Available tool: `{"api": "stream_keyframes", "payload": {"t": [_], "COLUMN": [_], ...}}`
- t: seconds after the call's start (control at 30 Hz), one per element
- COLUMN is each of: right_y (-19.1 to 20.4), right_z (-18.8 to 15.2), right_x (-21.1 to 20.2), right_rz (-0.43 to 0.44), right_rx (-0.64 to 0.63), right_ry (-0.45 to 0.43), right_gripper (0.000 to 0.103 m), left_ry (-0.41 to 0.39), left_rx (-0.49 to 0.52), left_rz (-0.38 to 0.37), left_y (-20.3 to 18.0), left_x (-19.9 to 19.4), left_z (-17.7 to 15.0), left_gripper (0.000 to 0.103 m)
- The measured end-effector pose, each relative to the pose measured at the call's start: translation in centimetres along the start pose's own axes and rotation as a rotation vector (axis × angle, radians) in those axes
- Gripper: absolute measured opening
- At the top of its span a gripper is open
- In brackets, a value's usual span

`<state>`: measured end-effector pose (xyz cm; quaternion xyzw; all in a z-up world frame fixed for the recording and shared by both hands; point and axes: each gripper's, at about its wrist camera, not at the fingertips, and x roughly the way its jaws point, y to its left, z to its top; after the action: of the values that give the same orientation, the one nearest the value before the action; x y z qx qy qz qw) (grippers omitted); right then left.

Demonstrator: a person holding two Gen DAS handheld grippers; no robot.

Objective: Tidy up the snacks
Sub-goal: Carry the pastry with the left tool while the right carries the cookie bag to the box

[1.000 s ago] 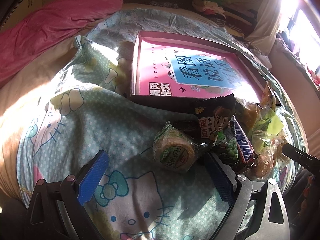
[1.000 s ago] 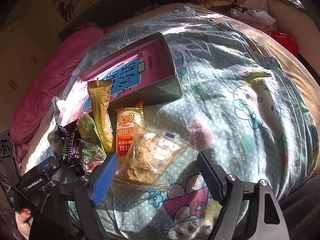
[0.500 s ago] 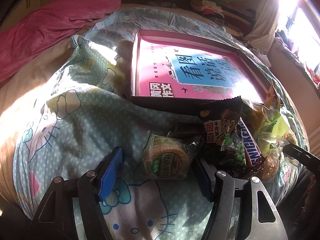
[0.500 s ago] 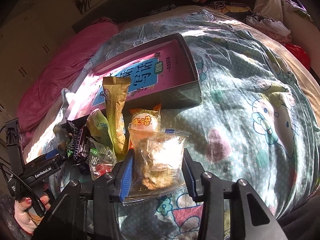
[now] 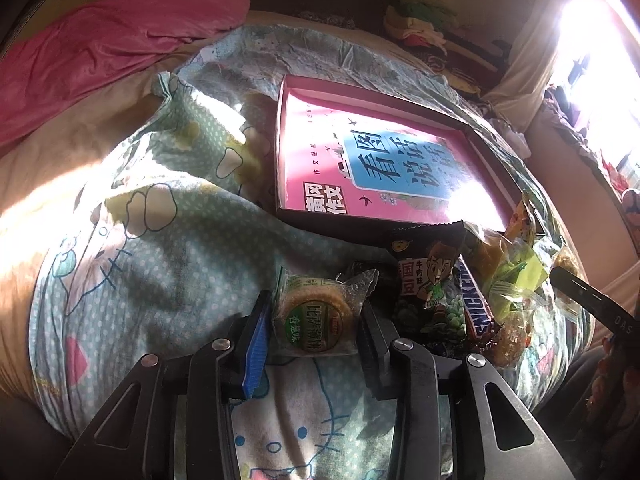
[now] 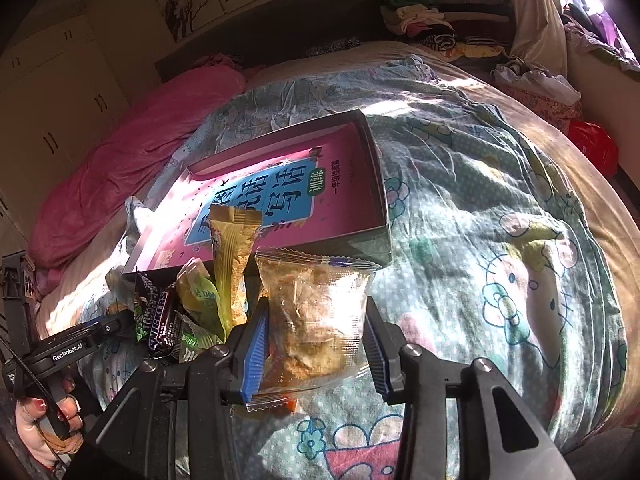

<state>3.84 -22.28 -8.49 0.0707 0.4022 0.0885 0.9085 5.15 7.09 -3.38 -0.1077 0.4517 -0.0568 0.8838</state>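
Left tongs (image 5: 314, 328) closing on round green-label cake pack (image 5: 316, 320), pads at both its sides, pack low on the bed quilt (image 5: 168, 248). Right tongs (image 6: 314, 338) clamped on clear bag of brown crisps (image 6: 316, 316), bag upright between pads. Just right of the cake: dark cartoon pouch (image 5: 430, 276), Snickers bar (image 5: 474, 304), yellow-green wrappers in a heap. Beyond the heap, open shallow box (image 5: 384, 168) with pink printed bottom. Pink blanket (image 5: 112, 40) far left.

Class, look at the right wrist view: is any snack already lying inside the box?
No. The box holds only a pink book; the snacks sit outside it.
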Motion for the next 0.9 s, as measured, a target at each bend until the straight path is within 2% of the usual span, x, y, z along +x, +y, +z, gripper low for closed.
{"api": "stream_keyframes", "payload": {"t": [0.23,0.5,0.9], "right_y": [-0.2,0.5,-0.1], "right_z": [1.5,3.9,6.2], "right_x": [-0.8,-0.3,2.2], "right_rz": [-0.006,0.009,-0.013], "right_rx": [-0.023,-0.081,-0.106], "right_ry": [-0.074,-0.140,-0.147], "right_gripper": [0.044,0.044,0.044], "left_ry": [-0.057,-0.095,-0.098], "left_rx": [-0.015,-0.008,-0.013], "left_rz": [-0.017,-0.009,-0.001], "left_y": [-0.3,-1.0,-2.1], "left_x": [-1.9,-2.0,0.1], "left_z": [0.9,3.6,7.0], "left_gripper": [0.040,0.040,0.040]}}
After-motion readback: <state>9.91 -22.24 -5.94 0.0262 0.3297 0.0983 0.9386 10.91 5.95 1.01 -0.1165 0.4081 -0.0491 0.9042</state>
